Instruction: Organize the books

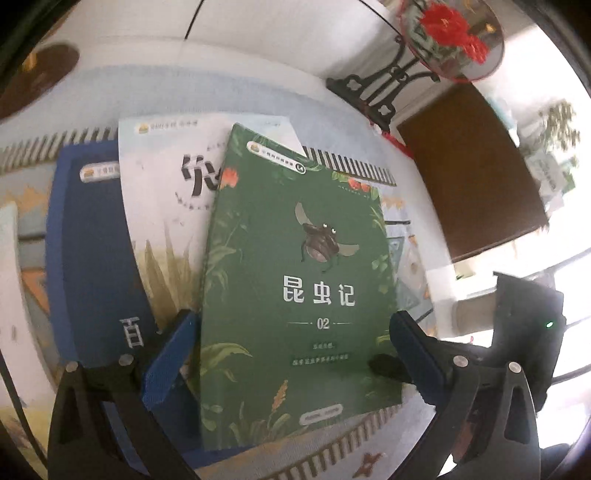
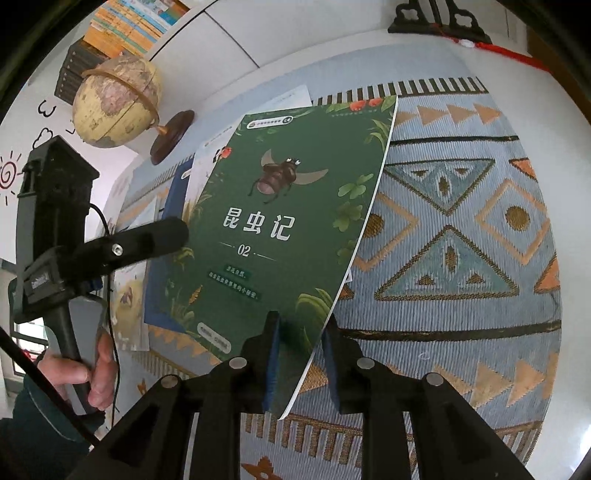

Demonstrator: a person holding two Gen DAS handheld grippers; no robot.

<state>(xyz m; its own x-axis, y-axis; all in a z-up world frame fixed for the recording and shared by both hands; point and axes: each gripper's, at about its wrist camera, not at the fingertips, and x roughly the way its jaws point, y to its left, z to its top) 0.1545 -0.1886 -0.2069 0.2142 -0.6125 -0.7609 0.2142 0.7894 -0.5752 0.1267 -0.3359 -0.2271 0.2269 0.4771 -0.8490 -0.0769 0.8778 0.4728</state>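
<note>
The green paperback book with a beetle drawing and white Chinese title (image 1: 295, 288) lies on top of a spread of books at the centre of the left wrist view. Under it, toward ten o'clock, a white-covered book with grass artwork (image 1: 162, 206) shows, and further toward nine o'clock a dark blue book with white characters (image 1: 96, 251). All rest on a pale blue woven mat with orange and teal triangle patterns (image 2: 461, 229).

The left gripper (image 1: 291, 362) stands wide, its blue-padded fingers (image 1: 170, 365) either side of the green book's lower part, not pressing on it. In the right wrist view a person's hand (image 2: 92, 373) at eight o'clock grasps its black handle.

The right gripper (image 2: 301, 362) is at a narrow gap with the green book's lower right corner between its fingers (image 2: 271, 354); the cover edge curves past the right-hand pad, and the left pad looks to lie against the cover, though whether both pads press cannot be told for sure. The book's right edge appears lifted off the mat.

At eleven o'clock in the right view a beige globe on a dark wooden base (image 2: 118, 99) stands beyond the mat. At one o'clock in the left view a round ornament with red flowers on a black carved stand (image 1: 450, 33) sits
</note>
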